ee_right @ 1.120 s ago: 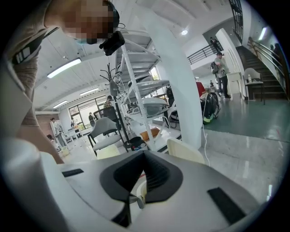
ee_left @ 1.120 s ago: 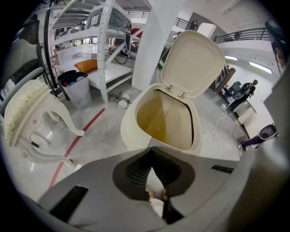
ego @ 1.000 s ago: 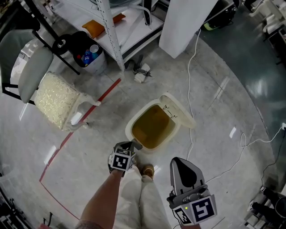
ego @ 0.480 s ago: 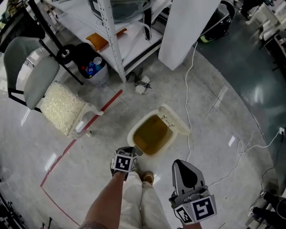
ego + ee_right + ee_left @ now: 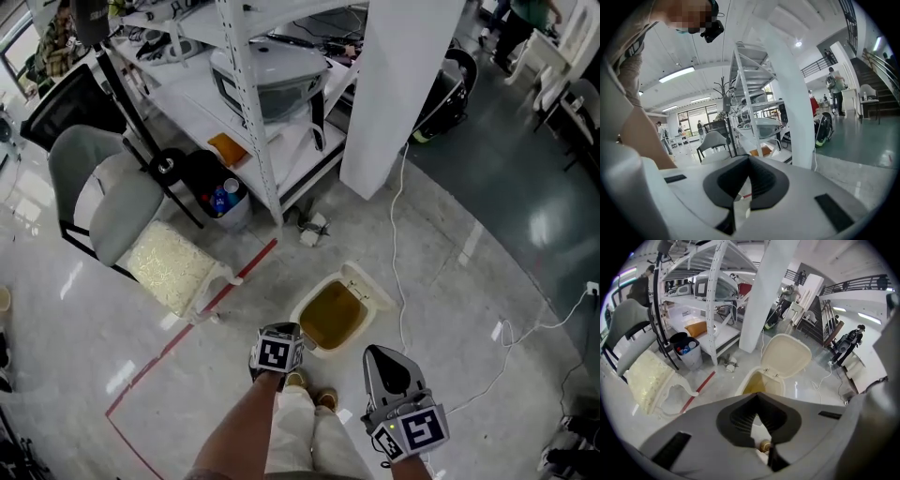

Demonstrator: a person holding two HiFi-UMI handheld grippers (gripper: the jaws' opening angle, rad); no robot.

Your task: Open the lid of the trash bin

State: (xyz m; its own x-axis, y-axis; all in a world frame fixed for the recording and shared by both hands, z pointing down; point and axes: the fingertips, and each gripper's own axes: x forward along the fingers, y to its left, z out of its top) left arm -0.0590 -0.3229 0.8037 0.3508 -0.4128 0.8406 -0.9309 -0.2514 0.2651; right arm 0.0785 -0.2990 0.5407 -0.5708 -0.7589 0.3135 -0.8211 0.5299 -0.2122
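The cream trash bin (image 5: pixel 333 319) stands on the floor with its lid (image 5: pixel 368 287) tipped back and open, showing a yellow-brown inside. In the left gripper view the bin (image 5: pixel 759 380) lies just beyond the jaws, its lid (image 5: pixel 785 355) upright behind it. My left gripper (image 5: pixel 292 331) hovers at the bin's near rim, shut and holding nothing. My right gripper (image 5: pixel 377 353) hangs to the right of the bin, apart from it, also shut with nothing in it. The right gripper view (image 5: pixel 749 158) points away at the room and does not show the bin.
A cream cushioned chair (image 5: pixel 173 269) and a grey chair (image 5: pixel 98 202) stand at left. A black bin with bottles (image 5: pixel 221 199) sits by the white shelf rack (image 5: pixel 267 112). A white pillar (image 5: pixel 398 84) rises behind. A white cable (image 5: pixel 397 272) and red floor tape (image 5: pixel 178 337) run nearby.
The head view has pulled up and back, so the bin looks smaller and more of the rack shows. The lid stays open. Both grippers stay shut near the bin.
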